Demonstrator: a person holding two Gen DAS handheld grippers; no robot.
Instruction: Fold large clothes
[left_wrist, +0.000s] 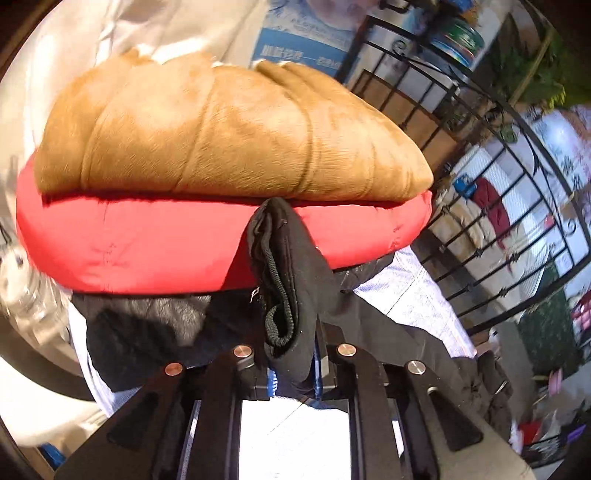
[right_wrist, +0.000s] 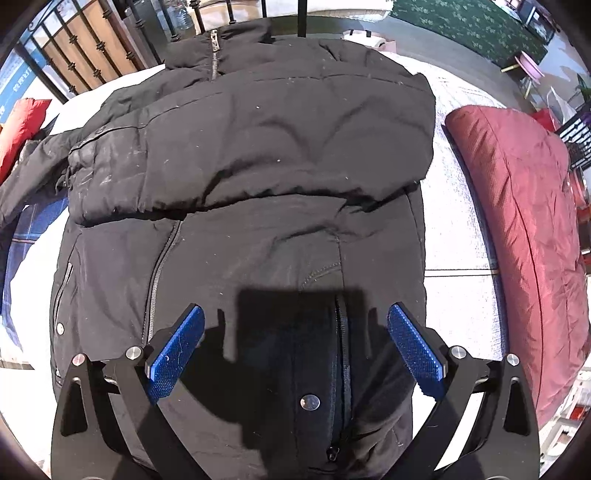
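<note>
The left wrist view looks forward and down along its gripper (left_wrist: 291, 363), very near a pinched fold of the black jacket (left_wrist: 284, 266), toward stacked tan and red cushions (left_wrist: 147, 243) ahead. The right wrist view faces almost straight down between its spread fingers (right_wrist: 177, 349), close over the jacket's front. Both views share the jacket, the red cushion and the iron bed rail (left_wrist: 476, 254).

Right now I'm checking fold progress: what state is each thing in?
black jacket: spread flat, one sleeve folded across its front, zipped
left gripper: shut on black cuff
right gripper: open above the jacket
tan coat: folded, stacked on red coat
</note>
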